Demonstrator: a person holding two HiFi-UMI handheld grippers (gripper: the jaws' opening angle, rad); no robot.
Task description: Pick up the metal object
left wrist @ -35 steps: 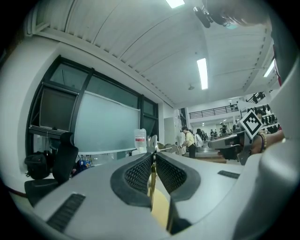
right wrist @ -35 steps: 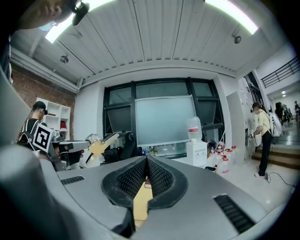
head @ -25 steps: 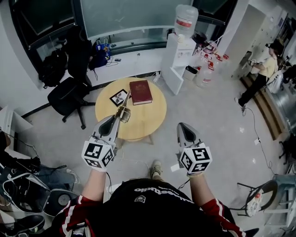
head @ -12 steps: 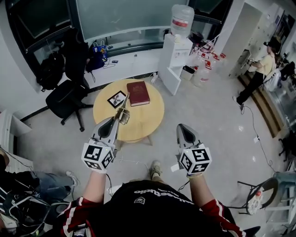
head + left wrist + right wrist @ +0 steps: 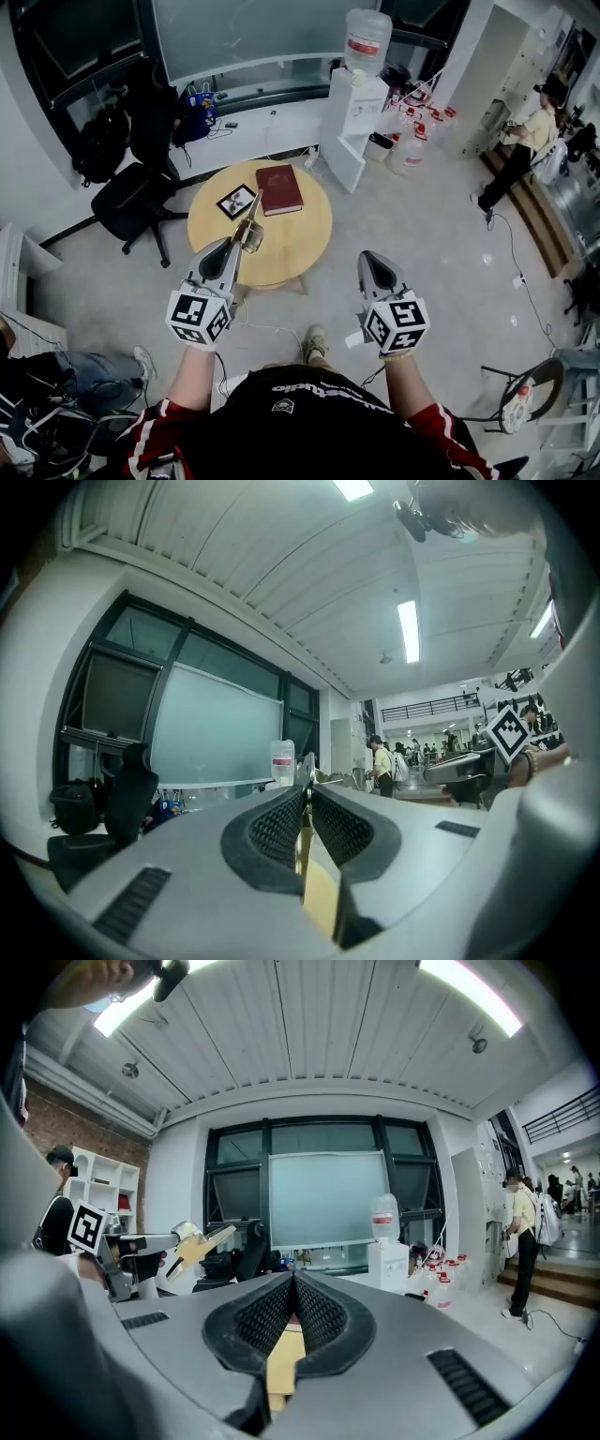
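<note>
A small brass-coloured metal object sticks out of the tip of my left gripper, held in the air over the near edge of the round wooden table. In the left gripper view the pads are shut on its thin edge, and the metal object pokes up past the tips. The right gripper view shows that metal object at the left, in the other gripper. My right gripper hangs over the floor to the right of the table, shut with nothing between its pads.
A red book and a small framed picture lie on the far half of the table. A black office chair stands at the left, a water dispenser behind. A person stands far right. My foot is below.
Both grippers stay where they were, the left one still holding the metal object. The head view has shifted a little, so the table sits slightly higher and more to the left.
</note>
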